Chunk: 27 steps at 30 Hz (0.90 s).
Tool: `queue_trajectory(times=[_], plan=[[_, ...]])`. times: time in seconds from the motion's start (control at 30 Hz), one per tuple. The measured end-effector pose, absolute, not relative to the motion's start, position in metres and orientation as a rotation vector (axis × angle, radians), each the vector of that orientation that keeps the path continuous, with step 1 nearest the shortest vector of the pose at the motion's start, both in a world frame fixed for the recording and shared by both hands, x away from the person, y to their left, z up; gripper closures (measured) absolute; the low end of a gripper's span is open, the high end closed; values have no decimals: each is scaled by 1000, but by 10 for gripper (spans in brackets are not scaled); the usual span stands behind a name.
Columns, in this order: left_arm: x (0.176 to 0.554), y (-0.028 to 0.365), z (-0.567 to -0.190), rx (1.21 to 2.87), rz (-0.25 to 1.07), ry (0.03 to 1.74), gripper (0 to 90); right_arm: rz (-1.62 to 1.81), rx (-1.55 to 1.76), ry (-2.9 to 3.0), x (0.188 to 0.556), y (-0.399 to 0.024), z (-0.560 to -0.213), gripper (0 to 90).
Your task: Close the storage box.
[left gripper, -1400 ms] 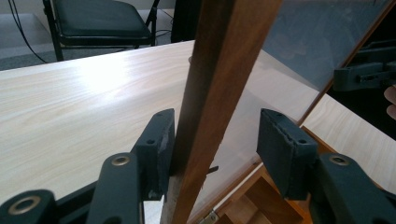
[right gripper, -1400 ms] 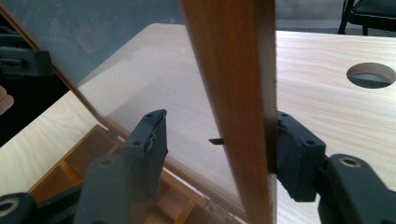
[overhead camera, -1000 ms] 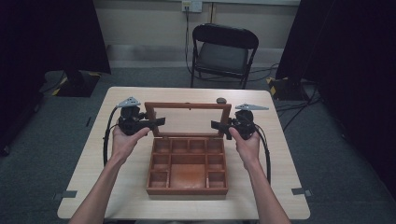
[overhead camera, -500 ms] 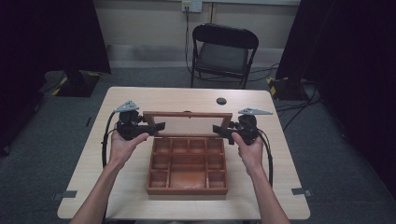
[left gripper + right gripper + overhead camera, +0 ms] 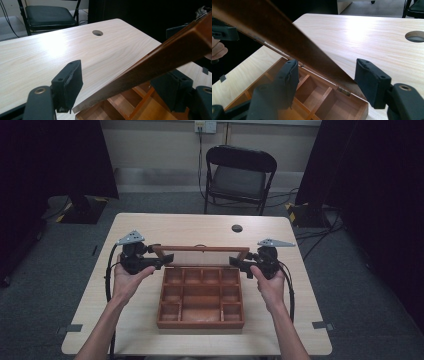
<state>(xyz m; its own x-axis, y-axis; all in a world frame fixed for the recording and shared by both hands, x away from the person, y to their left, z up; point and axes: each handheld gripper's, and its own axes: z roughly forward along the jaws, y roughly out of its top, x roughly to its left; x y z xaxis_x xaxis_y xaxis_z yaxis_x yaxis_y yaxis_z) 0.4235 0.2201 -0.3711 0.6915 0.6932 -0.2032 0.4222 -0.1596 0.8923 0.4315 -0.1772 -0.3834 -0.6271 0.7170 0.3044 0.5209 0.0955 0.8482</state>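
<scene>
1 wooden box (image 5: 200, 320) sits on the near middle of the worktop (image 5: 280, 330), its divided compartments empty and uncovered. Its lid (image 5: 200, 249) is hinged along the far wall and stands raised at a slant, probably because the work in hand is swinging it on those hinges. That would explain the 2 tools taking it from opposite ends, so that it turns evenly.

The left hand-held gripper (image 5: 167, 260) is at the lid's left end. Its jaws have just been opening, and in the left gripper view the lid's frame (image 5: 162, 57) runs between them with a clear gap to the near pad (image 5: 68, 85), so it is released, not clamped. The right hand-held gripper (image 5: 235, 262) straddles the right end. In the right gripper view its jaws stand wide with the lid's edge (image 5: 287, 37) passing between, close to the pads, though I judge they are not squeezing it.

Farther off are a round hole (image 5: 237, 228) in the worktop and, beyond the table, 1 black folding chair (image 5: 240, 175).
</scene>
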Motion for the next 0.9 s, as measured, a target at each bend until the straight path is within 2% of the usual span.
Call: queue_trajectory(times=[0.47, 0.9], plan=[[415, 223, -378, 1787, 274, 889, 223, 1539, 1231, 2194, 421, -180, -384, 351], [408, 221, -383, 1810, 269, 877, 205, 1541, 1256, 2203, 414, -183, -387, 260]])
